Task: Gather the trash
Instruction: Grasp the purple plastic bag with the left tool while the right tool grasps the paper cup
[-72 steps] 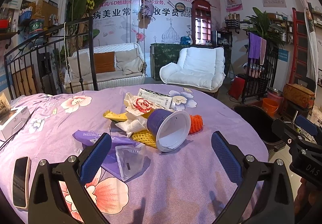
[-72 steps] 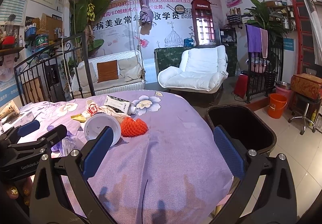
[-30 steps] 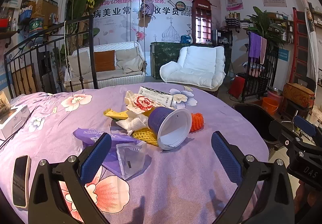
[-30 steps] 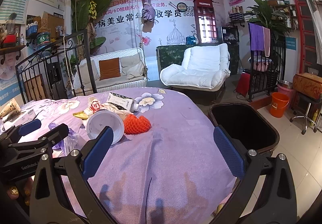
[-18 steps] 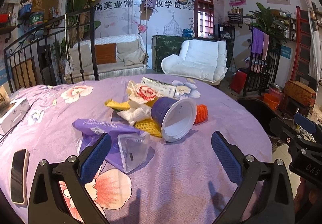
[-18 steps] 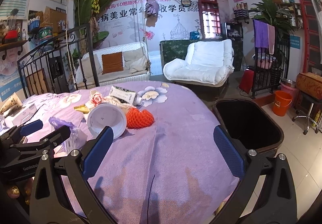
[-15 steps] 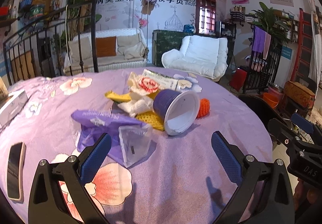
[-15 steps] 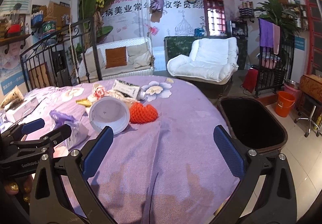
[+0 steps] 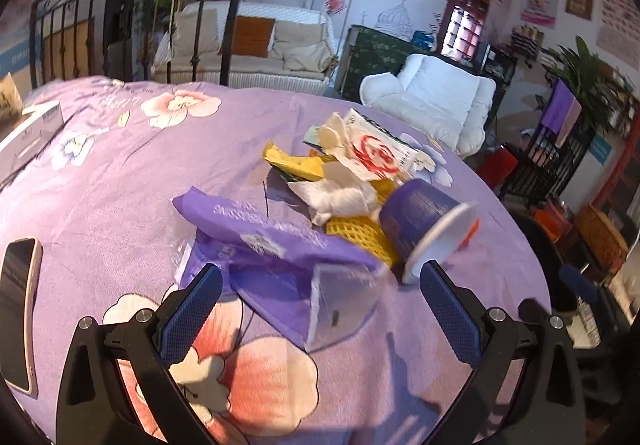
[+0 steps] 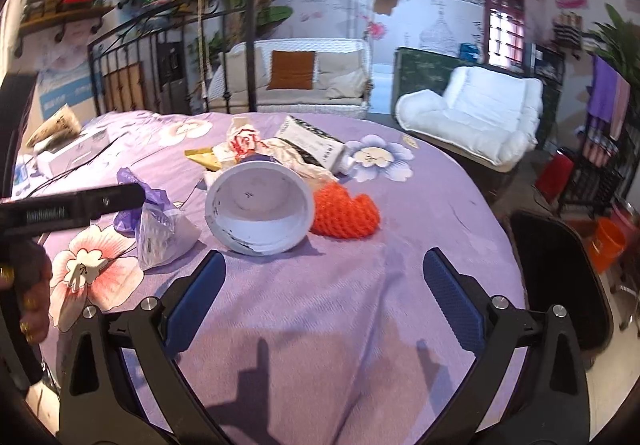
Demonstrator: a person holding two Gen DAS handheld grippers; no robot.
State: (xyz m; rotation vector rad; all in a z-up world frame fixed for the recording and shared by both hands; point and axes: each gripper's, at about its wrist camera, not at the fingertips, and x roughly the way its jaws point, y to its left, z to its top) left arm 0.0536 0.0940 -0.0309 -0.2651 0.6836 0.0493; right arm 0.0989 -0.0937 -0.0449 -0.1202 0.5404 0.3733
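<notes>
So the whole job sits on the round table (image 10: 360,325) with the purple flowered cloth, and the black bin (image 10: 560,277) stands on the floor just off its right edge. The trash pile (image 9: 340,181) is heaped mid-table, a bit toward the far side.

The bit that matters: the left gripper (image 9: 320,305) is the closer one. Its jaws are wide open and empty, and the purple bag (image 9: 260,241) plus the clear wrapper (image 9: 340,305) lie right between and just ahead of them. The bag's long axis runs left-to-right across the jaws, so I'd guess a grab there needs a push forward and down.

The right gripper (image 10: 324,285) is also spread wide with nothing in it. The cup (image 10: 260,205) lies on its side just ahead and a little left of centre, mouth facing the camera, white inside and purple outside. The orange net (image 10: 344,215) touches its right side.

Behind those: crumpled white paper (image 9: 340,197), yellow net (image 9: 356,233), a yellow wrapper (image 9: 292,163) and a printed box (image 10: 316,143). All light, crushable stuff.

A phone (image 9: 16,309) lies at the near left, probably not trash.
</notes>
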